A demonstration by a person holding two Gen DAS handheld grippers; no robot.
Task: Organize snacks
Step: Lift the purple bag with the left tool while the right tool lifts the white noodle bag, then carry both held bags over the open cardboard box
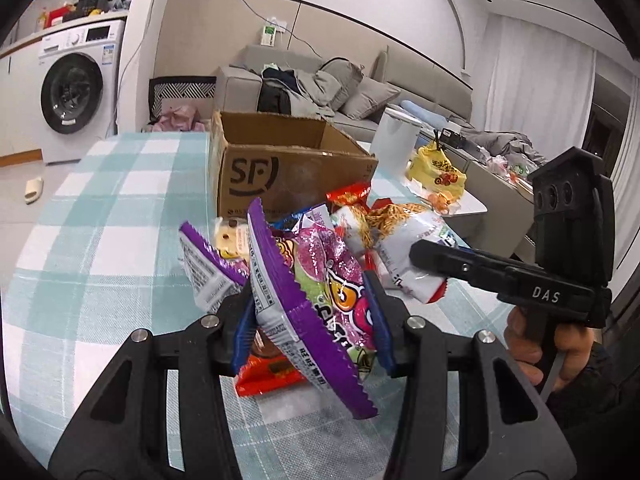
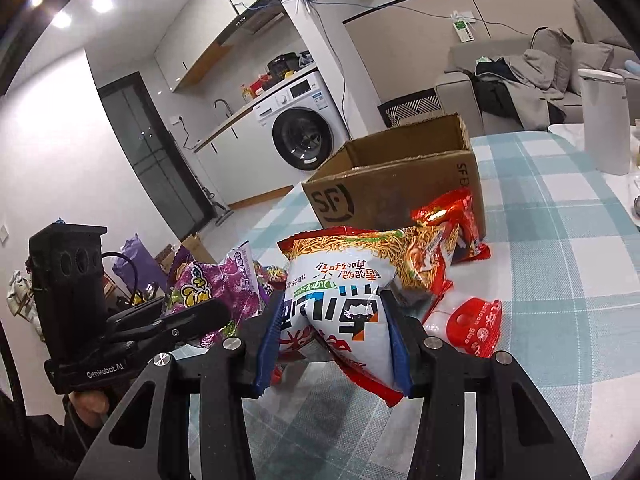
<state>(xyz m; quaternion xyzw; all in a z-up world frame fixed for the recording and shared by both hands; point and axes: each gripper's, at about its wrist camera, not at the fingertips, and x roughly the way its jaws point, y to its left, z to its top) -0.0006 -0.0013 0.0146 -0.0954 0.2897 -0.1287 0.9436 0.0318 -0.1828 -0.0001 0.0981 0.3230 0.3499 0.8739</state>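
- The left gripper (image 1: 314,320) has its blue-padded jaws pressed in from both sides on a purple-edged, glossy plastic candy packet (image 1: 320,292) with a cartoon face, which stands on edge at the lower centre of the left wrist view.
- The right gripper (image 2: 334,342) pinches a white plastic noodle-snack bag (image 2: 344,280) with red edges and a picture of fried noodles, its jaws drawn close on the bag's lower part at the lower centre of the right wrist view.
- Under the left gripper's jaws lies a flat red-orange wrapper (image 1: 268,376); just left of the held packet a second purple-and-white packet (image 1: 208,268) leans.
- Beside the right gripper's bag, to the lower right, lies a red round-topped glue pack (image 2: 468,324); behind it sits a crumpled red foil snack bag (image 2: 448,220).
- All of this rests on a table covered with a pale teal-and-white checked cloth (image 1: 100,208).
- Behind the snack pile, at mid-frame in both views, stands an open brown cardboard box (image 1: 280,168) printed "SF".
- In the left wrist view the right gripper's black body crosses the right edge, with a hand (image 1: 560,344) on its grip.
- A white front-loading washing machine (image 1: 76,92) stands at the upper left of that view, and a grey sofa (image 1: 360,92) piled with clothes at upper centre.
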